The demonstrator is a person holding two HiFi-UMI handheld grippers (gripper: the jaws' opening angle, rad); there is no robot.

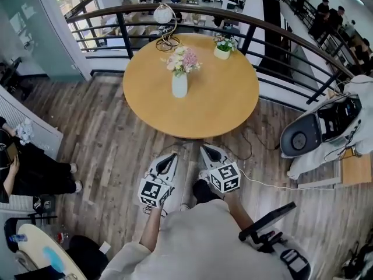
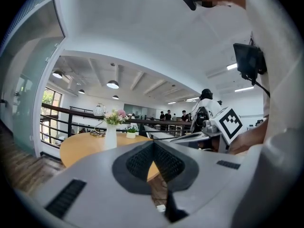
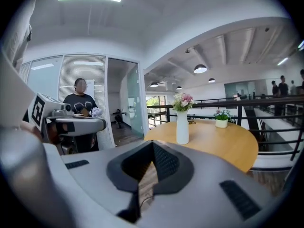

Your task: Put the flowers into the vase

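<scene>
A white vase (image 1: 179,84) stands on the round wooden table (image 1: 221,104), with pink and white flowers (image 1: 183,60) in it. The same vase (image 2: 110,137) (image 3: 182,127) shows in both gripper views, its flowers (image 2: 115,117) (image 3: 183,101) upright in the neck. My left gripper (image 1: 172,155) (image 2: 153,144) and right gripper (image 1: 205,148) (image 3: 153,144) hover side by side above the wooden floor, short of the table's near edge. Both are shut, jaw tips together, with nothing between them. Both point at the table.
A small potted plant (image 1: 222,50) and a wire lamp (image 1: 165,17) stand at the table's far side. A dark railing (image 1: 280,39) curves behind it. A white machine (image 1: 326,127) sits on the floor at the right, a cable (image 1: 256,182) trailing. A person (image 1: 26,168) sits at the left.
</scene>
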